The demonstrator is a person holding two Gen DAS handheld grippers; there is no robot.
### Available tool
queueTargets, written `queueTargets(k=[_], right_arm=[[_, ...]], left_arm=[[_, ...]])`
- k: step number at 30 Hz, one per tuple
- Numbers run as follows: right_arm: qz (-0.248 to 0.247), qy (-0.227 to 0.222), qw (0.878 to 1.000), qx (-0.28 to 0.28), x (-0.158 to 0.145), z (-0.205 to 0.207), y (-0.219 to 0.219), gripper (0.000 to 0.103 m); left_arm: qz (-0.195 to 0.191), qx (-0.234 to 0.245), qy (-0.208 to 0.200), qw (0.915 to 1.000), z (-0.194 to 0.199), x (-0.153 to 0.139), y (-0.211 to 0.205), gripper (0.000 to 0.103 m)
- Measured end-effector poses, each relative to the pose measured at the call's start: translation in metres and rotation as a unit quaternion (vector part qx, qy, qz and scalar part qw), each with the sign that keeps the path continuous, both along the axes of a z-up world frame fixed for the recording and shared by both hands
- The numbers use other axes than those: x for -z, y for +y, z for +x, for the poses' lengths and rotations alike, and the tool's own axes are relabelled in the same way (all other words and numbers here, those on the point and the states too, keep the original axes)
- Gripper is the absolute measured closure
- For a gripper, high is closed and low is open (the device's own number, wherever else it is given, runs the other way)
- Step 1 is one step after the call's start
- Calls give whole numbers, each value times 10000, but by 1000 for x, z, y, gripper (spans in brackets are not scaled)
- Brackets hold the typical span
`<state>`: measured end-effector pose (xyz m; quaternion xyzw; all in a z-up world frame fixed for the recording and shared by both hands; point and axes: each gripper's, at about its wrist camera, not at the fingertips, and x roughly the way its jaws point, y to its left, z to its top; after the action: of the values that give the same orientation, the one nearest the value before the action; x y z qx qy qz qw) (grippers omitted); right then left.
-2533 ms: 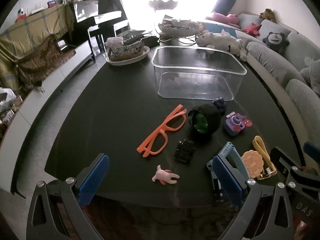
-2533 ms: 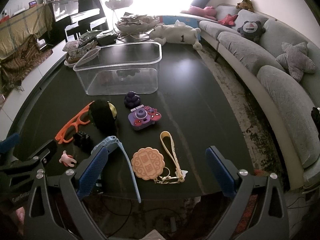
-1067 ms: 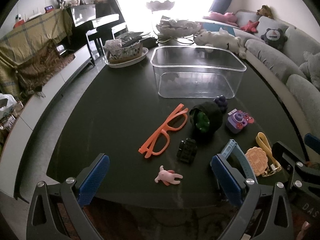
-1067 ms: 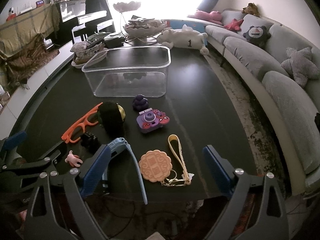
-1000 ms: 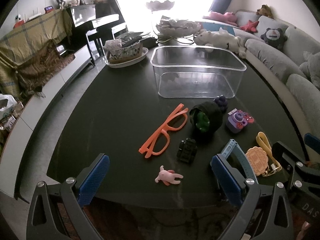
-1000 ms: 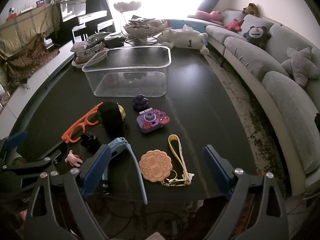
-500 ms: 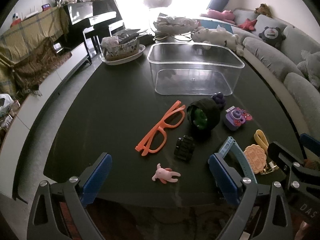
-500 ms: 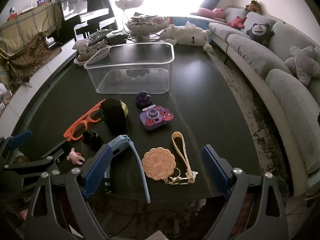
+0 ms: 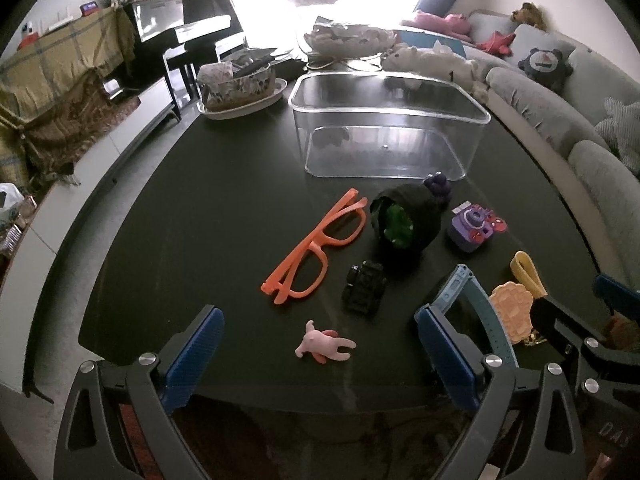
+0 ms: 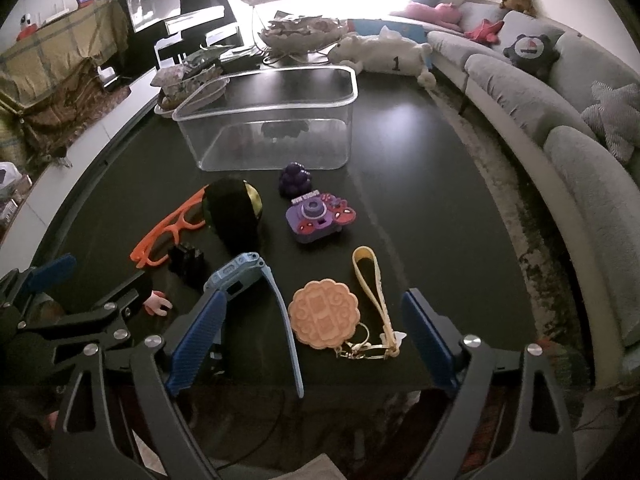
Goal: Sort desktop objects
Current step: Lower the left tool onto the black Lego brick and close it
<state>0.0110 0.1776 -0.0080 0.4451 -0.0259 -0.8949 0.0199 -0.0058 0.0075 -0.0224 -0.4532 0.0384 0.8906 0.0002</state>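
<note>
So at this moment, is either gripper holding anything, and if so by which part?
Nothing is held. The left gripper is open above the table; the right gripper is closing slightly, with only bare air between its fingers.

A dark tabletop point(image 9: 200, 208) is holding many small things. A pink toy point(image 9: 324, 346) is lying closest to the left hand-held gripper point(image 9: 320, 356), with orange glasses point(image 9: 316, 248) past it. A clear box point(image 9: 388, 136) is sitting farthest away.
</note>
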Motion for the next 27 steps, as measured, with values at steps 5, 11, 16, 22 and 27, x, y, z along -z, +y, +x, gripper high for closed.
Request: queueTargets(k=[5, 11, 16, 22, 27], right_arm=[[-53, -53, 10000, -24, 4, -1, 1, 18], [-31, -129, 9999, -78, 9, -3, -1, 20], [-31, -145, 9998, -98, 9, -3, -2, 21], [-91, -176, 9997, -139, 11, -5, -3, 21], [-161, -182, 9996, -160, 13, -7, -2, 21]], left_arm=[[-15, -5, -43, 10000, -1, 4, 2, 7], [-27, 15, -55, 10000, -2, 5, -1, 7], [32, -46, -105, 9999, -5, 7, -6, 7], [74, 5, -88, 9999, -7, 8, -6, 7], [124, 40, -153, 9998, -13, 13, -5, 7]])
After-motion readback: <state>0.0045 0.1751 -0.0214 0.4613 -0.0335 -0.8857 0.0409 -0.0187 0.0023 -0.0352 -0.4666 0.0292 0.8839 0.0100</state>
